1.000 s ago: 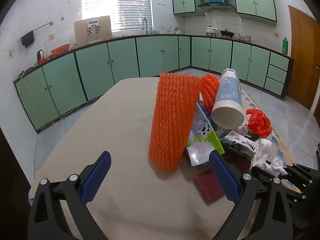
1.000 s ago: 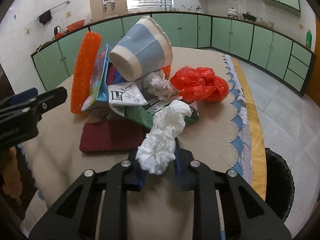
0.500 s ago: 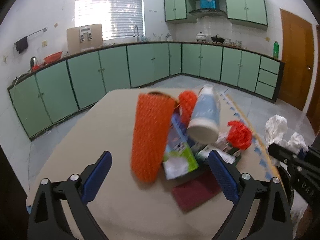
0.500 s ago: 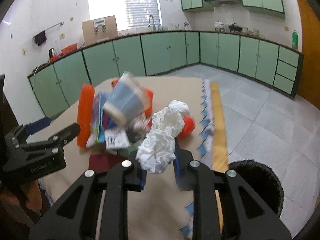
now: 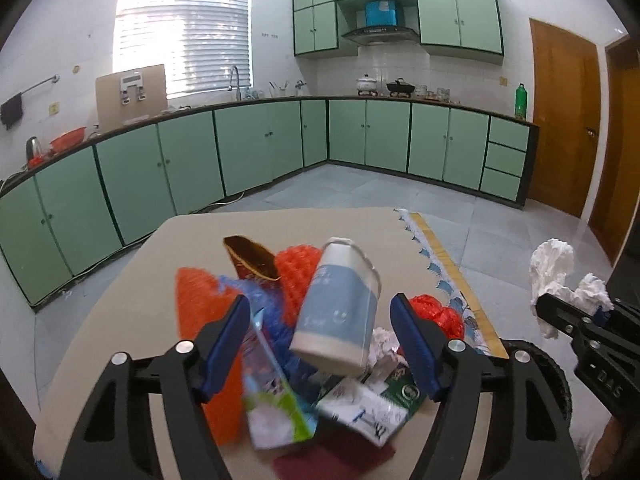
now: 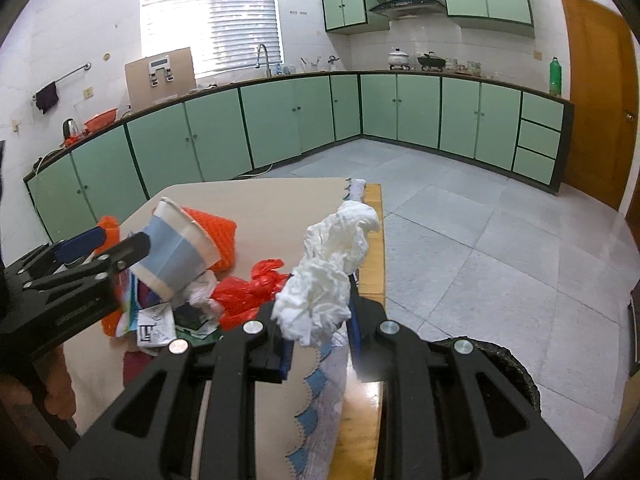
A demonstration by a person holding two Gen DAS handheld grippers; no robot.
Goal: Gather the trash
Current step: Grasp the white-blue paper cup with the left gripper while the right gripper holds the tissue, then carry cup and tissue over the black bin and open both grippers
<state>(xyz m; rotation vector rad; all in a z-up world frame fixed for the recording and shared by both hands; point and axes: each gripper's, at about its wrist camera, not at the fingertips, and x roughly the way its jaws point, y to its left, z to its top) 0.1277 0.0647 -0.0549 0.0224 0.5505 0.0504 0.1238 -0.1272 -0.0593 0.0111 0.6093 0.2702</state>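
The right gripper pinches a crumpled white tissue above the table edge, its long axis rising up and away from the fingers, with a black bin below to the right. The left gripper hangs open over the trash pile, a tilted paper cup between its fingers, cup mouth toward the camera.

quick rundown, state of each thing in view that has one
left tool: open, around the paper cup, not gripping
right tool: shut on white tissue wad
paper cup: tipped, atop the trash pile
red plastic bag: crumpled, on table
black bin: open, beside table
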